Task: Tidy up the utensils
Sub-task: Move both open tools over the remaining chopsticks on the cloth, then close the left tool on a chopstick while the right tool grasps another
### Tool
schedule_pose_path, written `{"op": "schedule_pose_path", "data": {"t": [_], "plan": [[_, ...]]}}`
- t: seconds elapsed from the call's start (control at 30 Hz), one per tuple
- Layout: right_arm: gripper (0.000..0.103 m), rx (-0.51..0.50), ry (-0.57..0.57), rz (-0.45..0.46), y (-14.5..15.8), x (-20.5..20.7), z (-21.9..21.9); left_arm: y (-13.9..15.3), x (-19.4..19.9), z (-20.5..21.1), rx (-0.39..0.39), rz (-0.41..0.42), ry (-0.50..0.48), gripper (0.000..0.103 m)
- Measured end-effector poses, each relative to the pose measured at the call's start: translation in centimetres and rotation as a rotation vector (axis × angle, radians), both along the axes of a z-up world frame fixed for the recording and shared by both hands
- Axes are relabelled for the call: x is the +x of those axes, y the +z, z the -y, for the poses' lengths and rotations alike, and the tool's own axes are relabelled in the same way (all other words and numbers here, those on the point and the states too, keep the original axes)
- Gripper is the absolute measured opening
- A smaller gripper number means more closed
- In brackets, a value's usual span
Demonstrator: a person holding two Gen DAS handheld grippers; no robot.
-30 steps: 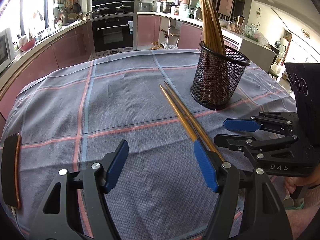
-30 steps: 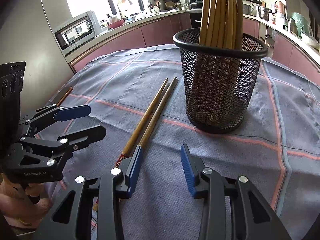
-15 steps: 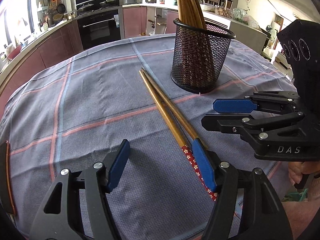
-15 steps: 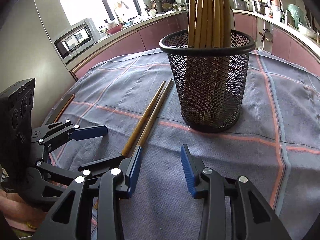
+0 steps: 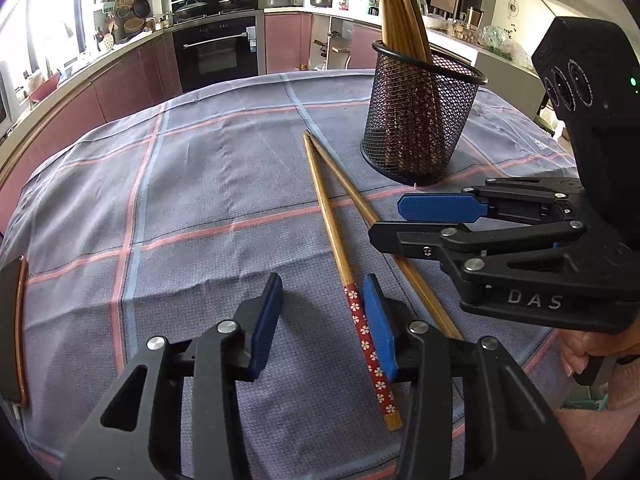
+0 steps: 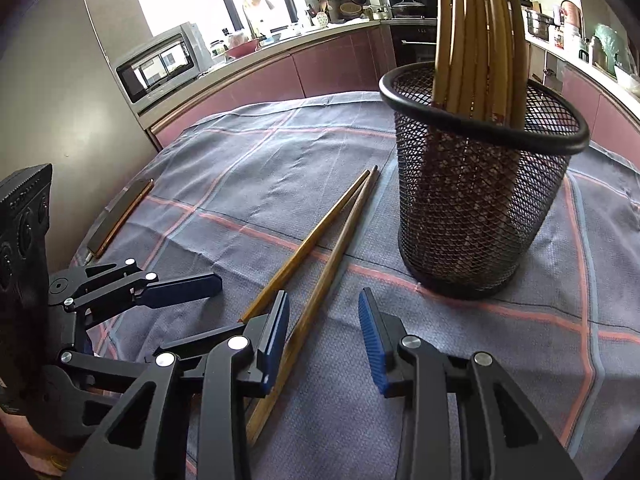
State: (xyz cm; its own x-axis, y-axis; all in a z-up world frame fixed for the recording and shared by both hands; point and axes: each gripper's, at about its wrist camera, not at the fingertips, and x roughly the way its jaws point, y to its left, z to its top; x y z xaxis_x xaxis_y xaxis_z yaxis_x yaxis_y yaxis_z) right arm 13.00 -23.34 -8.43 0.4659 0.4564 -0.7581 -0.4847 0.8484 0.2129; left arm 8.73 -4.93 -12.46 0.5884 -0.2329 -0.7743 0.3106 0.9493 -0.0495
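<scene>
Two wooden chopsticks lie in a narrow V on the checked cloth. The one with a red flowered end (image 5: 362, 320) lies between the jaws of my left gripper (image 5: 322, 324), close to its right pad; the jaws are closing and do not pinch it. The plain chopstick (image 6: 340, 244) runs between the jaws of my right gripper (image 6: 323, 338), near the left pad, and these jaws are closing a little too. A black mesh holder (image 5: 420, 120) (image 6: 472, 208) stands just beyond, with several chopsticks (image 6: 476, 40) upright in it. Each gripper shows in the other's view: right gripper (image 5: 404, 222), left gripper (image 6: 224, 304).
A dark flat phone-like object (image 6: 120, 216) (image 5: 12, 328) lies at the table's left edge. A hand (image 5: 588, 352) holds the right gripper's handle. The round table's edge runs close behind both grippers. Kitchen counters, an oven and a microwave (image 6: 160, 64) stand beyond.
My left jaws have narrowed, and the flowered chopstick now lies inside them. The right gripper has shifted so the plain chopstick lies inside its jaws. The chopsticks' near ends have spread apart.
</scene>
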Motion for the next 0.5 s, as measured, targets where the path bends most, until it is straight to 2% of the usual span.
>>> {"op": "schedule_pose_path", "data": {"t": [0.13,0.23,0.5], "plan": [[0.025,-0.035,-0.006,0.017,0.0,0.2,-0.5,0.0,-0.2,-0.1,-0.010,-0.002,0.003,0.032],[0.022,-0.029,-0.007,0.014,0.0,0.2,-0.2,0.0,-0.2,-0.1,-0.013,-0.005,-0.001,0.030],[0.022,-0.035,-0.025,-0.002,-0.1,0.5,0.0,0.1,0.8,0.2,-0.003,-0.006,-0.012,0.030]]}}
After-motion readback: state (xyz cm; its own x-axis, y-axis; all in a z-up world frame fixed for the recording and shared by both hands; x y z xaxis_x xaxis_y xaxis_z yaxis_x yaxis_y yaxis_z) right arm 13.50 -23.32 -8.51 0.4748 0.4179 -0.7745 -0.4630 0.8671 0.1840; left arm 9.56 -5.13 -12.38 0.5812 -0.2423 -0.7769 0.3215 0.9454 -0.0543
